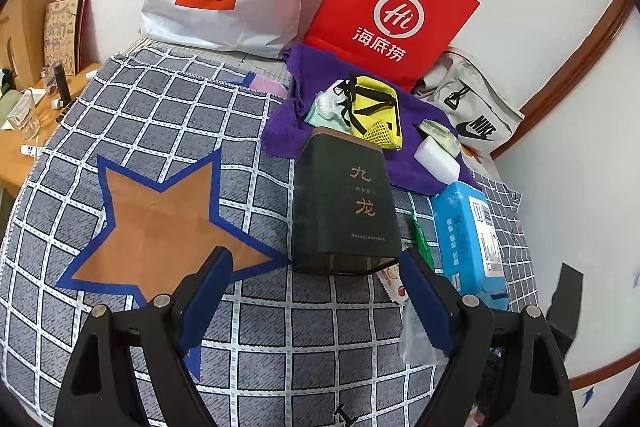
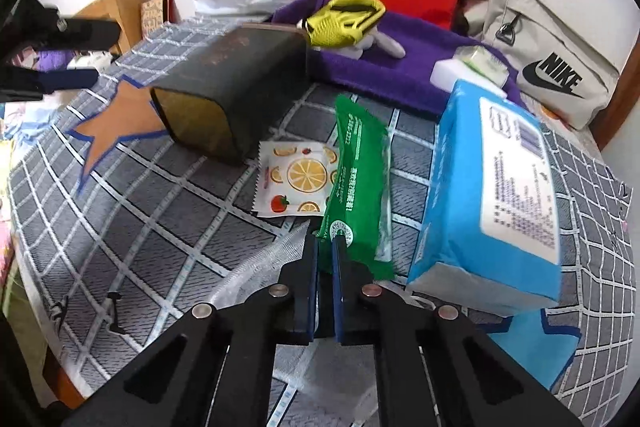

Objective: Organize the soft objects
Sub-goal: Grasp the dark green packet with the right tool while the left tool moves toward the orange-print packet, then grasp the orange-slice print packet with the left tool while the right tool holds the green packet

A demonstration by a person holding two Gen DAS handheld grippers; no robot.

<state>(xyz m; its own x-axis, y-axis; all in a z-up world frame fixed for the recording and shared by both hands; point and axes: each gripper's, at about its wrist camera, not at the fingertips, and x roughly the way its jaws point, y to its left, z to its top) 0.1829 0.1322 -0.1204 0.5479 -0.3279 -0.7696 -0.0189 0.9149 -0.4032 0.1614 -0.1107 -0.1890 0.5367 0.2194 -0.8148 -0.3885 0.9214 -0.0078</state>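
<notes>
Nearest the right wrist, right gripper [image 2: 325, 255] clenched on green packet's [image 2: 358, 179] near end, lying beside fruit-print sachet [image 2: 294, 179] and blue tissue pack [image 2: 492, 187]. Further left, left gripper [image 1: 316, 287] released, hovering before dark tin [image 1: 346, 203]. Thin pinch likely to slip, dragging sachet.

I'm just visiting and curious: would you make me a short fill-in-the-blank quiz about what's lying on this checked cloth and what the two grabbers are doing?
1. The right gripper has its fingers closed on the end of a ____ packet.
2. The left gripper has its fingers spread wide and holds ____.
3. The yellow mesh pouch lies on a ____ towel.
4. The red paper bag stands beside a white bag printed ____.

Missing words: green; nothing; purple; MINISO
</notes>
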